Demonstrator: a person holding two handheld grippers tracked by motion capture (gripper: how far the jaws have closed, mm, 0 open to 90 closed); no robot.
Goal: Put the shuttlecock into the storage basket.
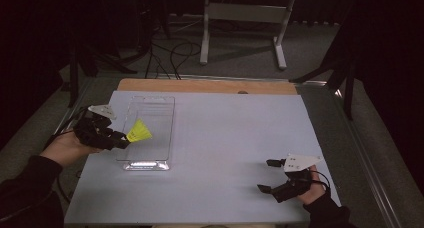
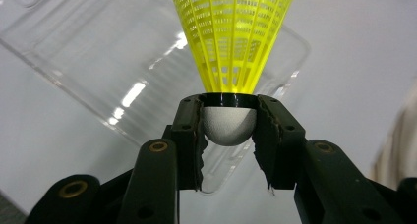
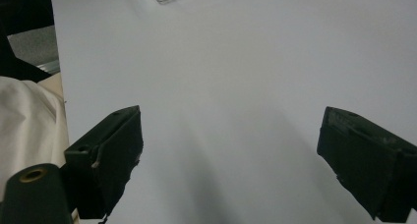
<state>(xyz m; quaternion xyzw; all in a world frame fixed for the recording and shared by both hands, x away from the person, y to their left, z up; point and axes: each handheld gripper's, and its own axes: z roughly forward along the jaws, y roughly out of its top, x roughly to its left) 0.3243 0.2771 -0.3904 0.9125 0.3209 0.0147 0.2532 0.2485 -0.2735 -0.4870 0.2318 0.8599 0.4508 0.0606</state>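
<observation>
Shuttlecock (image 1: 139, 131), yellow-skirted, is clamped by its white cork between the jaws of the left gripper (image 1: 121, 140) and is held over the left edge of the clear tray (image 1: 165, 103), at about nine o'clock on the table (image 1: 235, 138). For a clean drop, the cork should be carried further toward three o'clock, lowered close to the tray floor, and only then released. The right gripper (image 1: 268, 175) is seen wide open and empty at five o'clock.
</observation>
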